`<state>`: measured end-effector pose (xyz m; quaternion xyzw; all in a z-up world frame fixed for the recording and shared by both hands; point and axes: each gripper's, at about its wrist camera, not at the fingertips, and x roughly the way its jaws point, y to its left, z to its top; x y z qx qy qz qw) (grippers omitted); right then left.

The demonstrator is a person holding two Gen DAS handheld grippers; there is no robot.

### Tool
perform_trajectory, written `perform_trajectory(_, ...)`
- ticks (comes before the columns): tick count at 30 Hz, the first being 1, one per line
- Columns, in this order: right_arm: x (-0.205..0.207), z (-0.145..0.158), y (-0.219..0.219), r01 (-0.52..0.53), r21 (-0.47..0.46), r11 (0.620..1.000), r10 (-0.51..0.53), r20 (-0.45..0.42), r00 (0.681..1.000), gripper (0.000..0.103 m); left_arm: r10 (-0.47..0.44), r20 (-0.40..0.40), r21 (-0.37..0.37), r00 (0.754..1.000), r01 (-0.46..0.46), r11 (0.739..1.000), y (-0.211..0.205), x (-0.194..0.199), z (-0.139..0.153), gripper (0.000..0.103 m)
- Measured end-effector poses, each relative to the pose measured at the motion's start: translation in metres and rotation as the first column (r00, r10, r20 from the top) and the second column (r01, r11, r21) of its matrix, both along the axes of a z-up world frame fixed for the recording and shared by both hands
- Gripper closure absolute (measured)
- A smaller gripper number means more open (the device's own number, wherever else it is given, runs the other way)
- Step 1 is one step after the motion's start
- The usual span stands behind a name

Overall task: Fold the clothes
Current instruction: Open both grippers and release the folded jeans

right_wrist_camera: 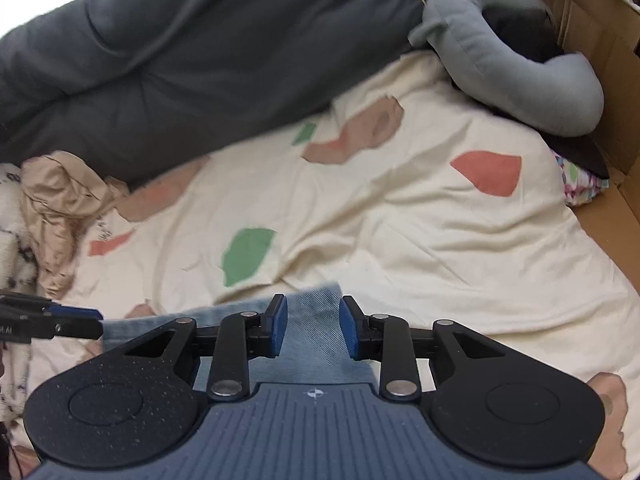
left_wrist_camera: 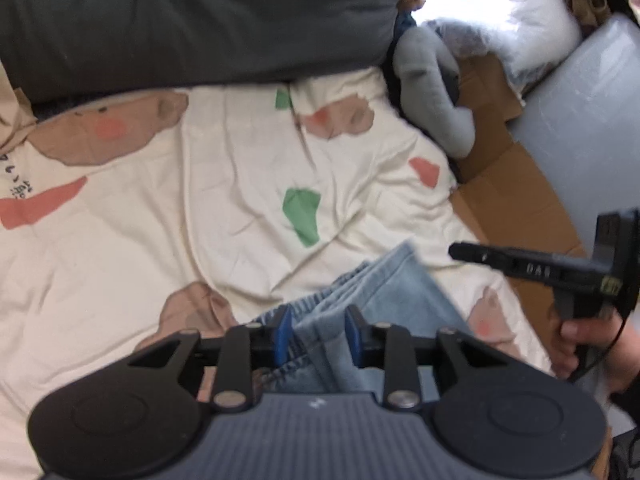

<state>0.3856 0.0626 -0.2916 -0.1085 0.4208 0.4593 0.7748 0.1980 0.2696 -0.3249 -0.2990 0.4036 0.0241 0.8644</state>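
Folded light-blue jeans [left_wrist_camera: 360, 292] lie on the cream patterned bedsheet [left_wrist_camera: 224, 200] – the left gripper [left_wrist_camera: 316, 334] and right gripper [right_wrist_camera: 313, 326] both straddle the denim, jaws parted, pads not pressing it.

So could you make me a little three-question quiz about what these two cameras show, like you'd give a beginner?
1. True or false: the blue denim garment lies on a cream sheet printed with coloured patches.
2. What lies between the pads of the left tongs?
A. a grey pillow
B. denim fabric
C. cardboard
3. Fill in: beyond the sheet lies a large dark ____ cushion.

Key:
1. True.
2. B; folds of denim sit between the blue pads, which stand apart.
3. Grey.
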Motion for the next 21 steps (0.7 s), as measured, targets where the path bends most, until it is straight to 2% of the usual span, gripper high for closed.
perform_trajectory(5, -0.023, -0.001, 0.009, -0.054, 0.026, 0.998, 0.055, -0.023, 0.998, 0.071, -0.049, 0.046, -0.021, 0.998, 0.050, 0.999, -0.015, 0.003, 0.012, 0.077)
perform_trajectory(11, -0.043, -0.024, 0.023, -0.075, 0.006, 0.997, 0.075, -0.052, 0.996, 0.072, -0.083, 0.012, 0.013, 0.996, 0.083, 0.996, -0.032, 0.016, -0.008, 0.082)
perform_trajectory(17, -0.051, -0.041, 0.040, -0.099, -0.018, 0.995, 0.098, -0.031, 0.995, 0.073, -0.064, -0.024, 0.047, 0.998, 0.065, 0.997, -0.030, 0.020, -0.026, 0.094)
perform_trajectory(18, -0.052, -0.043, 0.044, -0.104, -0.023, 0.994, 0.103, -0.026, 0.994, 0.074, -0.059, -0.030, 0.051, 0.998, 0.060, 0.997, -0.029, 0.020, -0.030, 0.100)
perform_trajectory(21, -0.054, -0.053, 0.057, -0.119, -0.052, 0.992, 0.117, -0.033, 0.993, 0.075, -0.039, -0.062, 0.037, 0.997, 0.041, 0.998, -0.025, 0.021, -0.045, 0.101)
